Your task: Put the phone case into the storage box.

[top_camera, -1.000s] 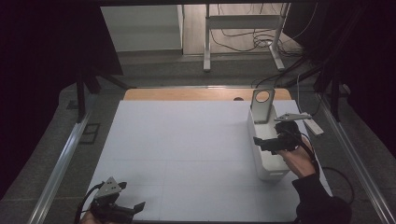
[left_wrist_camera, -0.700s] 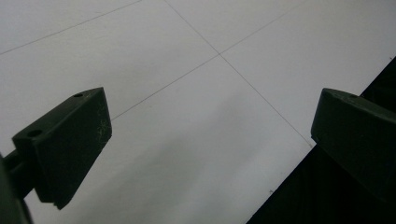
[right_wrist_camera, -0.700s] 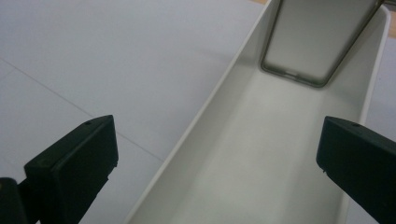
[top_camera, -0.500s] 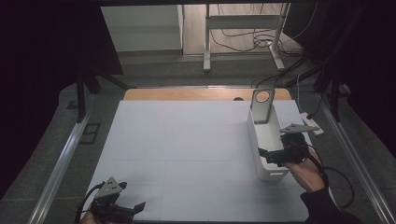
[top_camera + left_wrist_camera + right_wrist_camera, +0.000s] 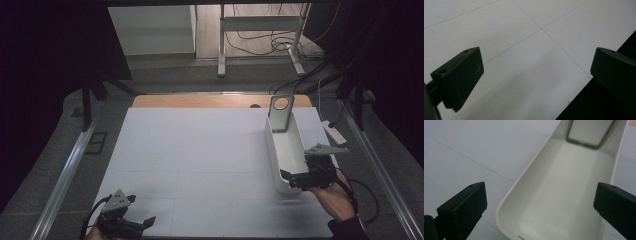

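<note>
Item: long white plastic trough-shaped bin [image 5: 286, 150], on our bench's [image 5: 200, 160] right side. Right tongs [image 5: 540, 205] released, straddling its near end. Left tongs [image 5: 131, 227] released, idle. Risk, we judge: an off-centre pinch could tip it.

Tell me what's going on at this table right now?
A person works at a white table with a tool in each hand. The right tool sits at the near end of a long, narrow white bin, jaws open and spread wider than the bin, gripping nothing. The bin looks empty, with a holed tab standing at its far end. The left tool is open over the table's near edge, holding nothing.
</note>
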